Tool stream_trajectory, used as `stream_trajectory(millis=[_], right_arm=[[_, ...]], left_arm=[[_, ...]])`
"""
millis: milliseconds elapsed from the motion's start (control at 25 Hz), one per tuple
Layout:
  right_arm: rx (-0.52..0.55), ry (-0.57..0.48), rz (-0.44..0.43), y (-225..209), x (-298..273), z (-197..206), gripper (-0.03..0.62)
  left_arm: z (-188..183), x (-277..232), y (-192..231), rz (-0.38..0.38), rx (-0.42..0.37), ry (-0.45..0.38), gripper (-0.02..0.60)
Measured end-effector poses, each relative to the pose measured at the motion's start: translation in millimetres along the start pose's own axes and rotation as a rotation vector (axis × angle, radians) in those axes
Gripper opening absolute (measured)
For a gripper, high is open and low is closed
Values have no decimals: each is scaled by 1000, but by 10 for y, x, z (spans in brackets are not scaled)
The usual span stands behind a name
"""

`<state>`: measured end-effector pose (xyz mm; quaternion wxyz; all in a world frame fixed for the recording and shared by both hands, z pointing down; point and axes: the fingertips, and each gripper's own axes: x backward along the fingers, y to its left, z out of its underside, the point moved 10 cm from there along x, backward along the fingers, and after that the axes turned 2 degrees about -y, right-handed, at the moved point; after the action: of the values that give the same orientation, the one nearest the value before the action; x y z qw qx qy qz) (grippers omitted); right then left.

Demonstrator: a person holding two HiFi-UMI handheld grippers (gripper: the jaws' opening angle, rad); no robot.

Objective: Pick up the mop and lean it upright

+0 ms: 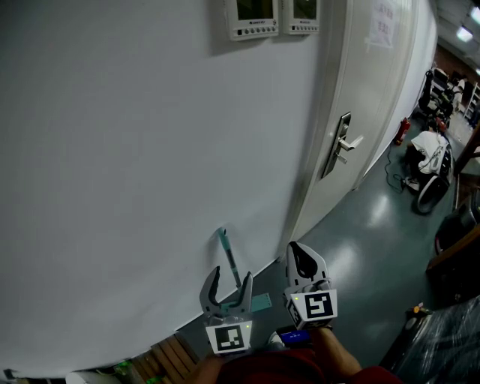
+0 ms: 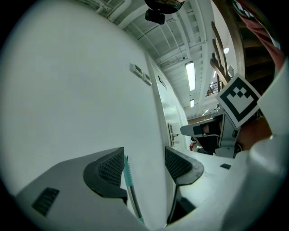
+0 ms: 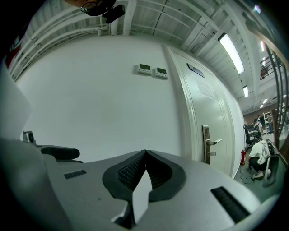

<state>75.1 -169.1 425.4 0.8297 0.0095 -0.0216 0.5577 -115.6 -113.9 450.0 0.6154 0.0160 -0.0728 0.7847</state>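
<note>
**Mop handle stands between the left gripper's open jaws**

The left gripper (image 1: 231, 277), jaws apart, straddles the teal mop (image 1: 228, 253) handle. The handle rises nearly upright, close to the left jaw and seemingly unclamped. The right gripper (image 1: 303, 259), shut on nothing, hangs just beside. Beyond, the handle's tip appears to rest against the wall (image 1: 135, 150)

An industrial hall or workshop corridor is indicated by exposed ceiling beams (image 3: 153, 20) and a strip light (image 3: 230, 47) overhead. A glossy grey floor (image 1: 360, 232), a fire extinguisher (image 1: 402, 131) beside a door (image 1: 367, 90) and wall-mounted control panels (image 1: 252, 18) are also seen.
</note>
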Motion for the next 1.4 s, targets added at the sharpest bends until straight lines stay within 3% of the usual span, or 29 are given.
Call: stream_trajectory(millis=[200, 360, 520, 720, 1080, 1200, 1400], right_arm=[[-1, 1, -2, 17, 2, -4, 17], [-7, 0, -5, 30, -10, -6, 17], [-11, -4, -12, 56, -19, -11, 17], [-13, -4, -19, 86, -4, -23, 17], [-5, -10, -14, 59, 12, -73, 17], [-5, -10, -13, 53, 27, -74, 17], [2, -14, -14, 50, 33, -91, 17]], left_arm=[[-114, -10, 1, -3, 0, -11, 304], [-244, -44, 11, -1, -47, -15, 302], [-439, -73, 71, -18, -2, 7, 302], [-663, -112, 145, -53, -29, 15, 293], [-702, -121, 124, -42, -10, 2, 284], [-702, -116, 119, -39, -22, 7, 260], [-702, -103, 121, -78, -29, -5, 135]])
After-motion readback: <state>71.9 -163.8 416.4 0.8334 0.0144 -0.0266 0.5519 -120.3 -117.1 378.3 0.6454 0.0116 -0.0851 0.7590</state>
